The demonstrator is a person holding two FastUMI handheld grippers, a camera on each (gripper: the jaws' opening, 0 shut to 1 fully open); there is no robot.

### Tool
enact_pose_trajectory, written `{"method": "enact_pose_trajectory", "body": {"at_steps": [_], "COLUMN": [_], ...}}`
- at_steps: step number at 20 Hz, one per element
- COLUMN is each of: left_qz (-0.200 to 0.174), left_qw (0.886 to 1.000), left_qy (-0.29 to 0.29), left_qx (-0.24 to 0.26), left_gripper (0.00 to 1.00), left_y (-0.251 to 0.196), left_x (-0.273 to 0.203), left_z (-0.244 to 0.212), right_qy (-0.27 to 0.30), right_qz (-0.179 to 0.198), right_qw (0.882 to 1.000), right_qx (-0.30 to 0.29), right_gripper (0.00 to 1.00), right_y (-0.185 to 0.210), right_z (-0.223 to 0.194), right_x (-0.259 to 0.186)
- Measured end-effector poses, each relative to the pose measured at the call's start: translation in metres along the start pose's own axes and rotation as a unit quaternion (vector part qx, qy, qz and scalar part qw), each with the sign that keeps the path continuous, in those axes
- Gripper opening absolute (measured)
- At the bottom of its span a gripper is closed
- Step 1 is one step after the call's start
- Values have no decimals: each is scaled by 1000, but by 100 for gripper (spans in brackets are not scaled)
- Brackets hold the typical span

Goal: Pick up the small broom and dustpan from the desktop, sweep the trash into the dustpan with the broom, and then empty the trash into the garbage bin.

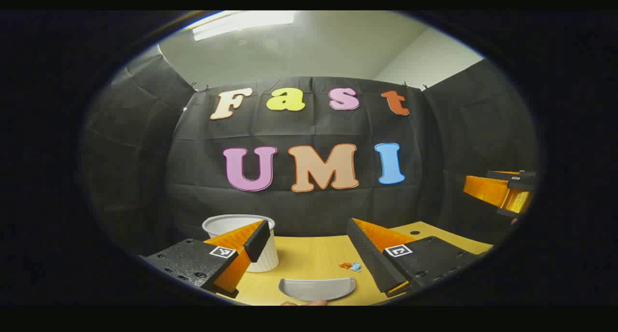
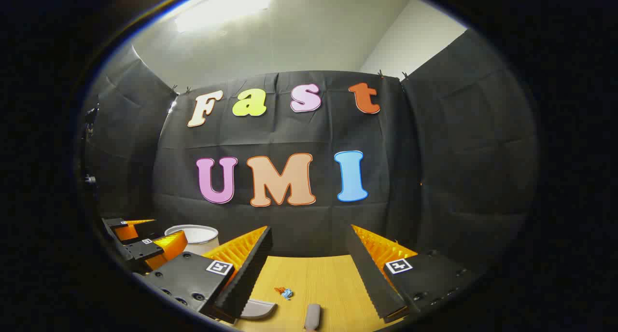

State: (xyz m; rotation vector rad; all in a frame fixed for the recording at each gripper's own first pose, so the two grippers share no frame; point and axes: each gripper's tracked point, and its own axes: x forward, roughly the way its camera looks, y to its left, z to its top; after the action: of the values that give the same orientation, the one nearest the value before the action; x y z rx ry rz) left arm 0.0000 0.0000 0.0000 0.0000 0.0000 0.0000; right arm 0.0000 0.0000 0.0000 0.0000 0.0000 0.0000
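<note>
A grey dustpan (image 1: 317,288) lies on the wooden desktop (image 1: 309,257) just below my left gripper (image 1: 308,224), which hangs open above it with nothing between its fingers. Small orange and blue bits of trash (image 1: 351,266) sit to the dustpan's right. In the right gripper view the same trash (image 2: 284,292) lies between the dustpan's edge (image 2: 257,309) and a grey broom handle (image 2: 312,316) at the bottom. My right gripper (image 2: 309,229) is open over them, holding nothing. The white garbage bin (image 1: 240,226) stands at the back left.
Black cloth walls close the desk at the back and on both sides. The right gripper (image 1: 502,189) hovers at the far right of the left gripper view. Beside the bin (image 2: 193,235) in the right gripper view is the left gripper (image 2: 145,245).
</note>
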Motion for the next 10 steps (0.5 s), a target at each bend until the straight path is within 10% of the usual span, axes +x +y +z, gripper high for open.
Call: {"method": "enact_pose_trajectory", "body": {"at_steps": [10], "left_qz": [0], "left_qw": [1000], "left_qy": [4], "left_qx": [9], "left_gripper": [97], "left_y": [-2], "left_x": [5], "left_z": [-4], "right_qy": [-2], "right_qz": [7], "right_qw": [1000], "right_qx": [-9], "right_gripper": [98], "right_y": [4], "right_z": [2], "right_x": [5]}}
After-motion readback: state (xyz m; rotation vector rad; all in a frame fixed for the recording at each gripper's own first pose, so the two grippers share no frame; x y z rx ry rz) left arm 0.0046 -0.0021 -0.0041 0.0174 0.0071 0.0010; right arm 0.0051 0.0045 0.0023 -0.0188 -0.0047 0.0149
